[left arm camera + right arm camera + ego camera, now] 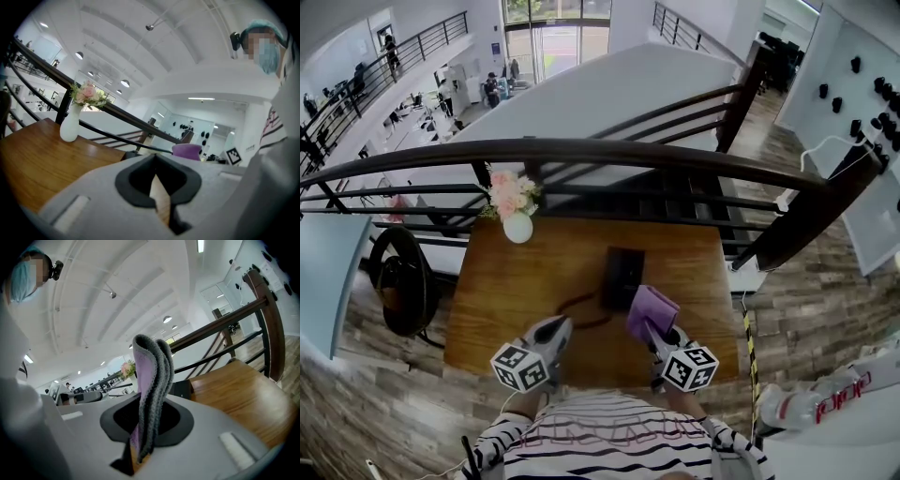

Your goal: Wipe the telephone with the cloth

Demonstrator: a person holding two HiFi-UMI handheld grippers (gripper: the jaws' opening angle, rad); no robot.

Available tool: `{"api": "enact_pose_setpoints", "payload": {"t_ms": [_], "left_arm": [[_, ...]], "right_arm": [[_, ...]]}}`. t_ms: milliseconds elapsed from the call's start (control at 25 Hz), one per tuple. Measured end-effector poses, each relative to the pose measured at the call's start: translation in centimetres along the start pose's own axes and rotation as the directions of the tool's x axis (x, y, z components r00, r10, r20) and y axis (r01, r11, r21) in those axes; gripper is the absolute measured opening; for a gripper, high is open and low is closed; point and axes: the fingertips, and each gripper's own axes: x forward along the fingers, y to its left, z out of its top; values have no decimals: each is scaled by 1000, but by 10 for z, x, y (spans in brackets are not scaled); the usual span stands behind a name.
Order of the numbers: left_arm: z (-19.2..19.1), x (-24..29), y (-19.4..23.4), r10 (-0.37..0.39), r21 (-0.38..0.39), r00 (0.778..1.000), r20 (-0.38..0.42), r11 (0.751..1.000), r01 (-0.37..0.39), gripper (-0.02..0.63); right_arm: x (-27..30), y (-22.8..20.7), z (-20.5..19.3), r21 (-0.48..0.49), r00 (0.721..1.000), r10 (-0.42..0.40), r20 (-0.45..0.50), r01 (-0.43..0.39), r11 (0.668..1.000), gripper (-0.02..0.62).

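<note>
From the head view, both claws sit at the near edge of the wooden surface [502, 281]. The right claw [656, 330] pinches a purple cloth [652, 307] that stands up from its tips. The black telephone [622, 277] lies just ahead of this claw and slightly to its left, and the cloth's top edge overlaps the telephone's near corner. A dark cord [579, 306] curls from the telephone toward the left claw [559, 328], which is near the right claw, with bare wood between them. Well ahead of the left claw, at the far left corner, is a white vase [517, 227] of pink flowers [510, 193], with a dark railing [581, 150] behind it.

In the left gripper view, the left claw [154, 160] has its tips pressed together and holds nothing. Only a thin wedge of wood shows through lower down. The vase is far ahead to its left. The cloth is a purple lump just beyond its tips to the right.

In the right gripper view, the right claw [147, 420] is clamped on the folded cloth, which rises upright from between the jaws. The telephone is just past the tips to the right, and the left claw lies off to its left.
</note>
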Motion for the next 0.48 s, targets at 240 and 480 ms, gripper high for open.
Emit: {"api": "enact_pose_setpoints", "payload": {"t_ms": [240,480], "left_arm": [[1,0,-3,-5,1,1000,-5,1000,5,2],[-2,-6,-5,-7,-1,1000,-5,1000,7,2]], "right_arm": [[-8,2,3,-23,1000,-1,0,1,1000,52],[-11,6,1,-31,1000,-2,1,2,1000,52]]}}
